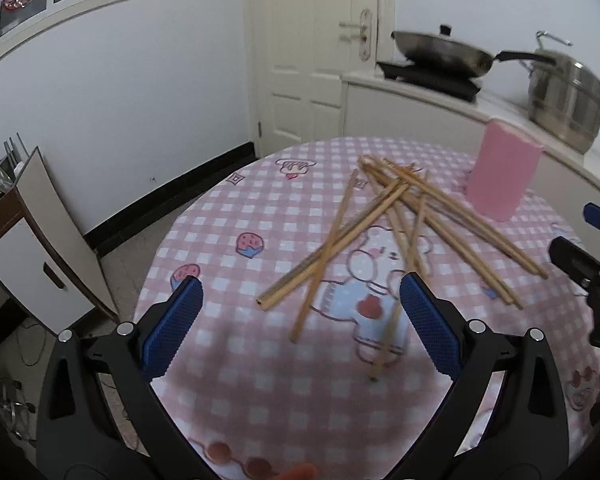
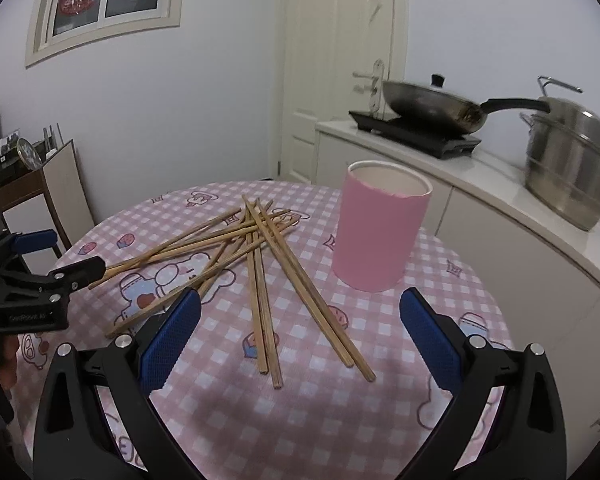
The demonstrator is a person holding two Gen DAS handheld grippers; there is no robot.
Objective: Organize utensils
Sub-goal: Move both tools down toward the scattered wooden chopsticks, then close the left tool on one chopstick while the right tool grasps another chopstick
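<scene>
Chopsticks light, stiff, slick; pinch one mid-shaft. Both left gripper and right gripper gape, empty. Pink holder upright.

Chopsticks sprawl crossed over the table's middle, ends fanning toward the left edge and the near edge. The cup stands upright toward the far right, just beside the pile, blocking that side. Bare cloth lies open along the near edge, between both grippers' wide-spread jaws. Past the far right edge, the counter with wok and pot hems things in.
</scene>
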